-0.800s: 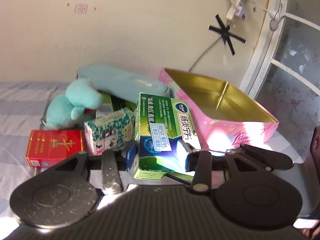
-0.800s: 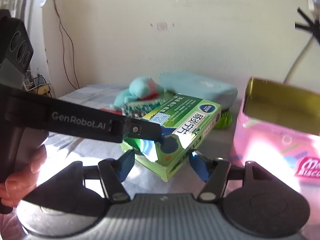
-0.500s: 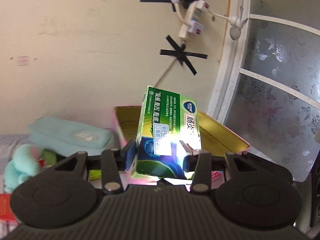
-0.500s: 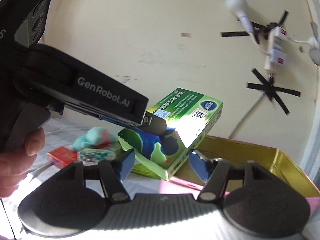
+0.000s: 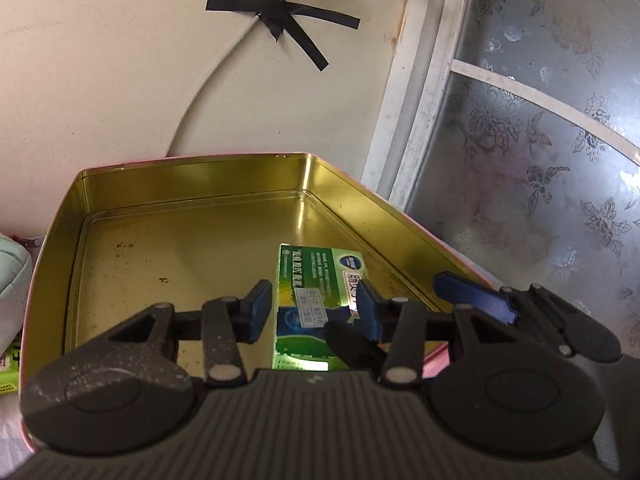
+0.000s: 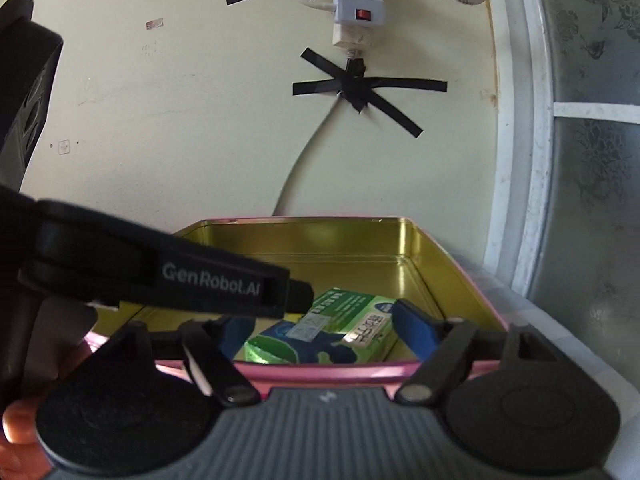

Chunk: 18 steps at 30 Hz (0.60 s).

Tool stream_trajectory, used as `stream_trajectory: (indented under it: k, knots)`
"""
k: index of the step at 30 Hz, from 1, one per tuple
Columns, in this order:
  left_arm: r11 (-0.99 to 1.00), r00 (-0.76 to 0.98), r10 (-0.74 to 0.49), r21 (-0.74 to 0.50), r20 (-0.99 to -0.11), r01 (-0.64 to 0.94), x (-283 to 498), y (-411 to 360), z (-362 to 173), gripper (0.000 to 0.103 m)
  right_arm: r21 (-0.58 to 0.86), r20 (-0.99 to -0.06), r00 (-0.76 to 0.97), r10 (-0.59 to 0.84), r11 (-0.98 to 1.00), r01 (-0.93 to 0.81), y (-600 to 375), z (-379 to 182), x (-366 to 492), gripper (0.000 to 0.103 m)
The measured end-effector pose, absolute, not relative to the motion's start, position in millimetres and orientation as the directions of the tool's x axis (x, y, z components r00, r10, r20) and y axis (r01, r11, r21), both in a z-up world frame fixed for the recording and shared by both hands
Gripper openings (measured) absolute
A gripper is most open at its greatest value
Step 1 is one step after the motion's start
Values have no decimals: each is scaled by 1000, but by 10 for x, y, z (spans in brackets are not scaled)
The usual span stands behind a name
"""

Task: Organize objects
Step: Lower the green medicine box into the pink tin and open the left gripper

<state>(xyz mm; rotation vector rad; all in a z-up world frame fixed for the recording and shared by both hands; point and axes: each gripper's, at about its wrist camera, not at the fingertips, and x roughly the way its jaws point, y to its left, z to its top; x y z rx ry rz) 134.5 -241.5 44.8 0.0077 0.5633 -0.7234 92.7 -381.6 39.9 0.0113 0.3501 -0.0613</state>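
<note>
A green medicine box [image 5: 316,300] lies flat on the gold floor of the pink tin [image 5: 180,216], at its near right side. My left gripper [image 5: 314,312] is above the box with its blue pads a little apart from the box's sides, so it is open. In the right wrist view the same box [image 6: 324,332] lies inside the tin [image 6: 304,236] and my right gripper [image 6: 320,332] is open and empty at the tin's near pink rim. The left gripper's body [image 6: 160,276] crosses that view from the left.
A pale blue pouch [image 5: 12,272] and a green packet [image 5: 8,364] show at the left edge beside the tin. The wall with a taped cable [image 5: 280,20] and a power strip [image 6: 356,4] stands behind; a frosted glass door [image 5: 540,140] is to the right.
My left gripper carried the green box from the pile up and over into the tin, set it on the floor and opened. My right gripper followed to the tin's near rim.
</note>
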Motion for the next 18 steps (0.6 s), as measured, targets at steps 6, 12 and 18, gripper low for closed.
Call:
stream_trajectory:
  k: [6,12,18]
  knots:
    - [785,689,-599,-130,-408,606,991,-1906,702,53,-2,-262,965,-5,1000,4,-3708,421,787,74]
    - [846,752,-516,-111,-411,521,526,-802,566,56,75,-197,954,226,974,-215,-3382,527,541,54]
    - [972,843,-214,-27,-494,231,362,260,166,55,77,-352,820,452,887,-456,-2542,484,568,50]
